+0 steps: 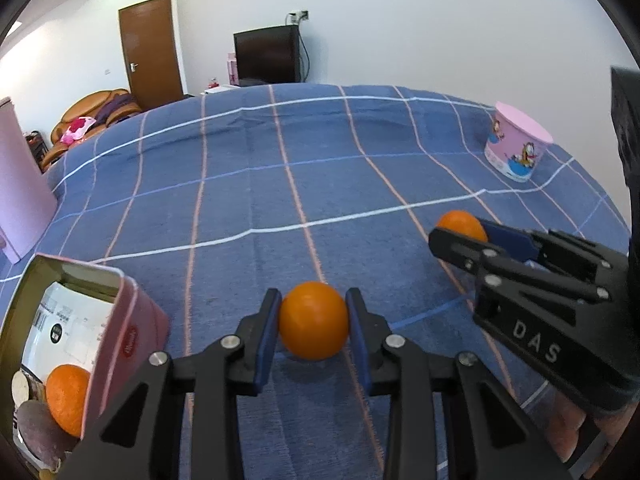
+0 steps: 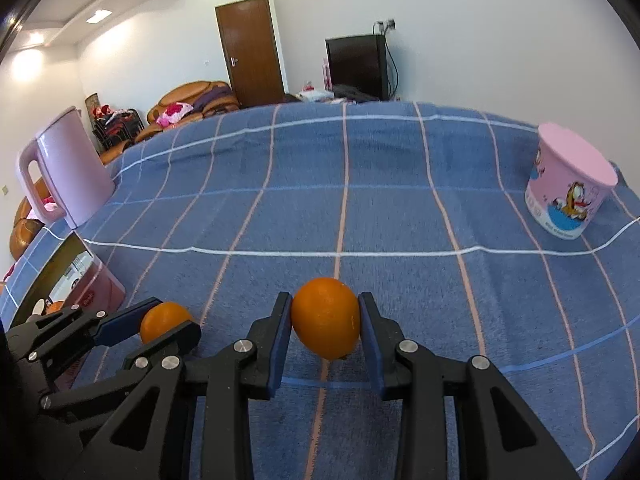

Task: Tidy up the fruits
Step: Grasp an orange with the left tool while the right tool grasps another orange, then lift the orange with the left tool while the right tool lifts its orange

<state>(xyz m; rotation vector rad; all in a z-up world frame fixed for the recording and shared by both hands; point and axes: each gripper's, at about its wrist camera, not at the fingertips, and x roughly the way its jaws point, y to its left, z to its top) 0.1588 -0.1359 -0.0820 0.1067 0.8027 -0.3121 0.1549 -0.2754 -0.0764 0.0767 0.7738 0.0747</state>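
Note:
My left gripper (image 1: 313, 326) is shut on an orange (image 1: 313, 321) just above the blue checked cloth (image 1: 320, 184). It also shows in the right wrist view (image 2: 168, 326) with its orange (image 2: 164, 322). My right gripper (image 2: 325, 320) is shut on a second orange (image 2: 326, 317), seen in the left wrist view at the right (image 1: 460, 228), where the orange (image 1: 460, 222) is partly hidden. An open pink tin box (image 1: 120, 340) at lower left holds another orange (image 1: 66, 398) and a dark brownish fruit (image 1: 38, 428).
A pink cartoon tub (image 2: 568, 192) stands at the right of the table. A pink kettle (image 2: 68, 168) stands at the far left, behind the tin box (image 2: 88, 296). A television, a door and a sofa lie beyond the table.

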